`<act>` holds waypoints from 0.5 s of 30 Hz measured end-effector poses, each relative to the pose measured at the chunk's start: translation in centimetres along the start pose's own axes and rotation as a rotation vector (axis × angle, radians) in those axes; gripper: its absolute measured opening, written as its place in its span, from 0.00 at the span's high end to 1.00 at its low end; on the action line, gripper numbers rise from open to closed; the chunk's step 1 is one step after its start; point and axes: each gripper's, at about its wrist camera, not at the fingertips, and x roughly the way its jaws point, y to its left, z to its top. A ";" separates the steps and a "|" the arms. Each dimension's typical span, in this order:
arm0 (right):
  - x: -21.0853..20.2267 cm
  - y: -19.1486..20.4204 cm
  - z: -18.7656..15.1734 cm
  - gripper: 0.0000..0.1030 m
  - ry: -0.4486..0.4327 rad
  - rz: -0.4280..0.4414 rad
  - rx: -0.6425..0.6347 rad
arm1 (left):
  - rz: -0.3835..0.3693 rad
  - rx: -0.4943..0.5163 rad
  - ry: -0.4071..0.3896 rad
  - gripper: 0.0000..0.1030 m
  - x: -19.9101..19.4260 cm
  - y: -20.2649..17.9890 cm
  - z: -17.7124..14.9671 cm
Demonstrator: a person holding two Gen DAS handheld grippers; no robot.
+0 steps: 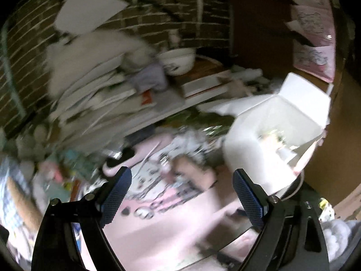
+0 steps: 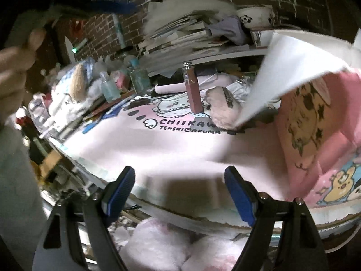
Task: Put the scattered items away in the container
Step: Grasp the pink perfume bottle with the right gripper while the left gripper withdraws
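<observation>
- The left claw [image 1: 181,194] is seen with its jaws spread wide and nothing between them; the blur in its view suggests it is being swung across the table [image 2: 171,155], probably toward the next item.
- The right claw [image 2: 179,192] is held wide apart and empty above the near edge of the table, apparently kept clear while the other hand works.
- The white container [image 1: 277,122] is seen tilted at the right of the pink mat [image 2: 180,144], its mouth turned toward the clutter, likely so items can be dropped in easily.
- A pinkish tube [image 2: 193,90] is left upright on the mat, with a fluffy pink item [image 2: 220,110] just beside it; both are judged still to be collected.
- What already lies inside the container cannot be told.
</observation>
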 end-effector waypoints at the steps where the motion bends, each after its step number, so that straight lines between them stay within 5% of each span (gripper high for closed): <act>1: 0.2 0.4 0.1 0.23 -0.002 -0.020 -0.013 | 0.014 -0.010 -0.002 0.13 -0.1 0.5 -0.7; 10: 2.0 3.5 2.0 0.24 -0.031 -0.099 -0.118 | 0.084 -0.116 -0.050 0.13 -2.5 5.9 -7.2; 15: 3.3 4.9 4.4 0.36 -0.069 -0.160 -0.158 | 0.094 -0.162 -0.054 0.13 -2.7 7.7 -10.0</act>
